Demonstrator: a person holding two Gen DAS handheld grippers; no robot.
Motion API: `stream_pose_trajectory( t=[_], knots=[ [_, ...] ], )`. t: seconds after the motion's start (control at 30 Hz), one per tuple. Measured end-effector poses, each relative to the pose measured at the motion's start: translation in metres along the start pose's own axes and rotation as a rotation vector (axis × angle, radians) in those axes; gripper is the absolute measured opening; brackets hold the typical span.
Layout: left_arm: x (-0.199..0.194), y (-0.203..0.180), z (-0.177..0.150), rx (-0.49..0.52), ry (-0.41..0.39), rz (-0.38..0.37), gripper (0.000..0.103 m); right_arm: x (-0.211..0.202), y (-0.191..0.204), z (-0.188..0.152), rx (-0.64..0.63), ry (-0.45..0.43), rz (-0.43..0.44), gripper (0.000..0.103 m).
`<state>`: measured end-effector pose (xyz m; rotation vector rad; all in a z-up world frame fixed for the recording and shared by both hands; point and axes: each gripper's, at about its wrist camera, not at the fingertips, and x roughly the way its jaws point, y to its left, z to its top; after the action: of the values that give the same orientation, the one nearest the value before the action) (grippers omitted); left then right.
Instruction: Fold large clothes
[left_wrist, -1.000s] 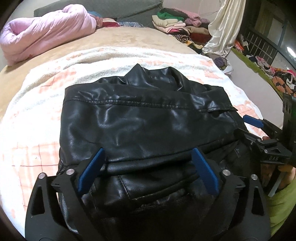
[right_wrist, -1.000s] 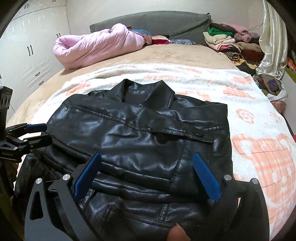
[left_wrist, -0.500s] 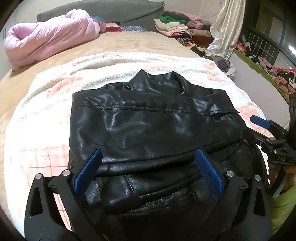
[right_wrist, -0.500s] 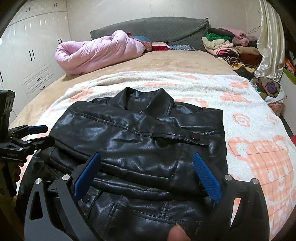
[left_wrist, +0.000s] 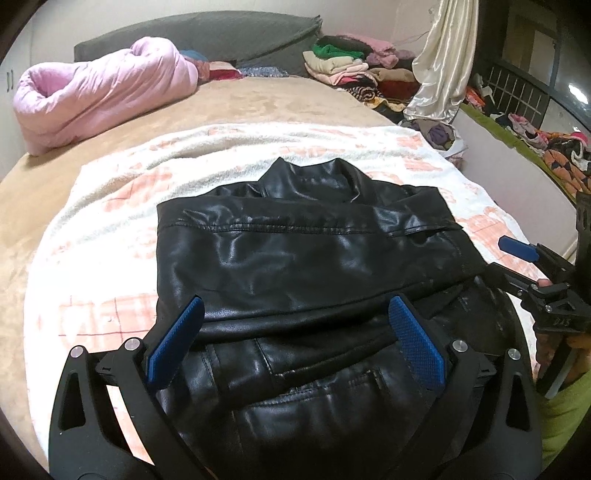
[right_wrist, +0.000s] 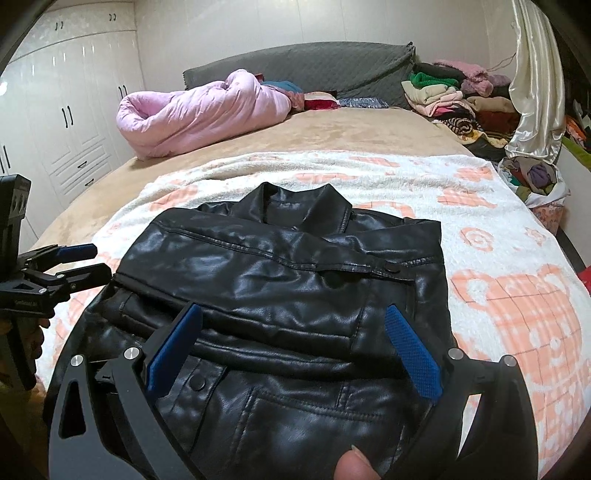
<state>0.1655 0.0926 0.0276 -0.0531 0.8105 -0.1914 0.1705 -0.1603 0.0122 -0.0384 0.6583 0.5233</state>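
The jacket (left_wrist: 295, 266) is black leather, folded into a rough rectangle, collar at the far end. It lies on a white blanket (left_wrist: 110, 206) with orange prints, spread over the near part of a tan bed (left_wrist: 258, 103). A sleeve lies folded across its middle, and a pocket seam shows at the near end.

The left gripper (left_wrist: 291, 325) hangs over the near edge of the jacket, its blue fingers (left_wrist: 415, 345) spread wide with nothing between them. The right gripper (right_wrist: 291, 328) hangs likewise over the near edge, fingers (right_wrist: 173, 347) wide apart and gripping nothing. Whether either tip touches the leather is hard to judge through the fisheye. Each gripper also shows in the other's view: the right one (left_wrist: 517, 266) at the jacket's right edge, the left one (right_wrist: 77, 264) at its left edge, both parted. A fingertip (right_wrist: 356, 465) shows at the bottom of the right view.

Far left on the bed lies a rolled pink quilt (right_wrist: 199, 107) before a grey headboard (right_wrist: 314, 70). Far right is a pile of folded clothes (right_wrist: 450, 96), beside a cream curtain (right_wrist: 535, 81). White wardrobes (right_wrist: 66, 110) stand along the left wall.
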Motion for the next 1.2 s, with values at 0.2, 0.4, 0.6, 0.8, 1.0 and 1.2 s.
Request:
stream_pose_trajectory(
  t=[0.2, 0.4, 0.6, 0.8, 1.0, 1.2],
  knots=[
    [-0.02, -0.005, -0.003, 0.0, -0.034, 0.003, 0.093, -0.019, 0.004, -0.004, 0.0, -0.012, 0.003, 0.098],
    [-0.04, -0.01, -0.005, -0.01, -0.075, 0.017, 0.093, -0.043, 0.0, -0.01, 0.003, -0.021, 0.001, 0.099],
    [-0.056, -0.02, -0.02, -0.015, -0.094, 0.026, 0.093, -0.067, -0.01, -0.022, 0.003, -0.021, -0.007, 0.099],
    [-0.067, -0.021, -0.045, -0.025, -0.067, 0.053, 0.093, -0.084, -0.019, -0.041, 0.002, -0.01, -0.019, 0.099],
    [-0.078, -0.012, -0.066, -0.055, -0.041, 0.093, 0.094, -0.099, -0.024, -0.055, 0.002, -0.013, -0.018, 0.099],
    [-0.09, -0.002, -0.084, -0.091, -0.027, 0.124, 0.093, -0.111, -0.024, -0.062, -0.004, -0.015, -0.011, 0.098]
  ],
)
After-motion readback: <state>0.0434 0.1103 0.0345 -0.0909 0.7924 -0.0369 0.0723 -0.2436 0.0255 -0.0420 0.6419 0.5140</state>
